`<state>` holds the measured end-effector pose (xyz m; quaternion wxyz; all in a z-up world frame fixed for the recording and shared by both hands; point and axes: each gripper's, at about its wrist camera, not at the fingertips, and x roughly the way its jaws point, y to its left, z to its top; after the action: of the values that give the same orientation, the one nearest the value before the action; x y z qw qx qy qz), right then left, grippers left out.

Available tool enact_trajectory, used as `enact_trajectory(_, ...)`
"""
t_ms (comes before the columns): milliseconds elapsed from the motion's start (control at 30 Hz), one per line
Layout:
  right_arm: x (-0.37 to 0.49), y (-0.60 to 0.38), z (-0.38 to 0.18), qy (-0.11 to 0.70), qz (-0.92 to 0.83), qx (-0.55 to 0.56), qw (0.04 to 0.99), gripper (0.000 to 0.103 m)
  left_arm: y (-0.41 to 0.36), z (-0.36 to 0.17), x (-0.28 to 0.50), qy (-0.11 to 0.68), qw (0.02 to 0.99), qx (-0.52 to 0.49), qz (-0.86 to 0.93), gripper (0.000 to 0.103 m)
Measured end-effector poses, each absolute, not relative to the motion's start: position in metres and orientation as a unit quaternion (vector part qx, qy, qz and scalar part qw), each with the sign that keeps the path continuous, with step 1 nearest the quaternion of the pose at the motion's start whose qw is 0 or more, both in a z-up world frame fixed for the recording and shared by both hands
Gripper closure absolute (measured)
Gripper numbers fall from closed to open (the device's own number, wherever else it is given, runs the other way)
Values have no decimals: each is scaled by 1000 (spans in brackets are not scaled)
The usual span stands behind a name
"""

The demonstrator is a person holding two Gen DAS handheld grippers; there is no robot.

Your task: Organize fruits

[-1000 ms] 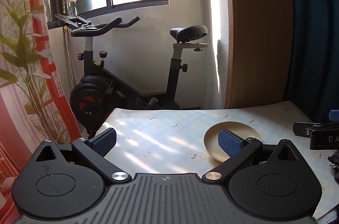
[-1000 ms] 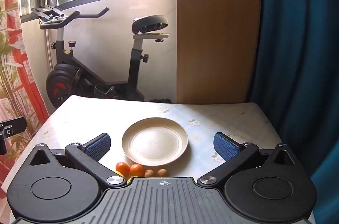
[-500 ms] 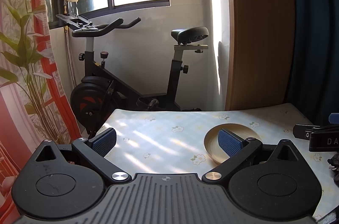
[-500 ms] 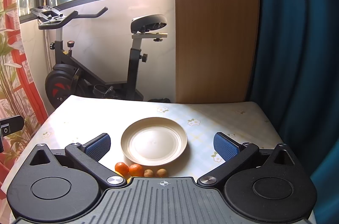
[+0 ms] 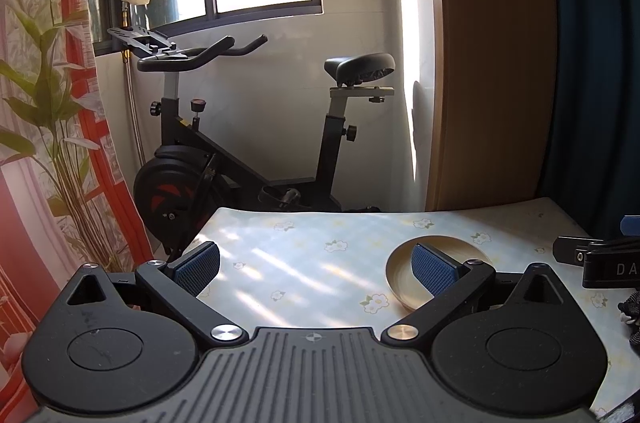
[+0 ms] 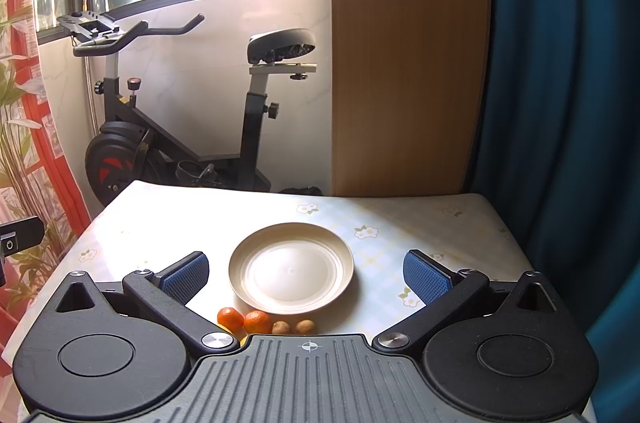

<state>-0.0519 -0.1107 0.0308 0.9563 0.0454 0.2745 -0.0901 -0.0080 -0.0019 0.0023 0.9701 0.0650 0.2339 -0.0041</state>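
Glossy plate (image 6: pixel 291 269), matt ribbed jaws — wood-grain panel (image 6: pixel 408 63)

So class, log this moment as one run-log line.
left hand-held gripper: open, empty | right hand-held gripper: open, empty | round cream plate: bare | two orange mandarins: on table, before plate

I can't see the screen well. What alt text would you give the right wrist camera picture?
An open right hand-held gripper hovers over a floral-cloth table with an empty cream plate. Two small oranges and two brown fruits lie in a row just in front of the plate. An exercise bike stands behind.
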Motion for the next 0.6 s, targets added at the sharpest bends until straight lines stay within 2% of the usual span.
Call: enact_trajectory(600,-53,-111,33,274,-90,48,956,0,-4,2,-10,229,971,64,-4,0)
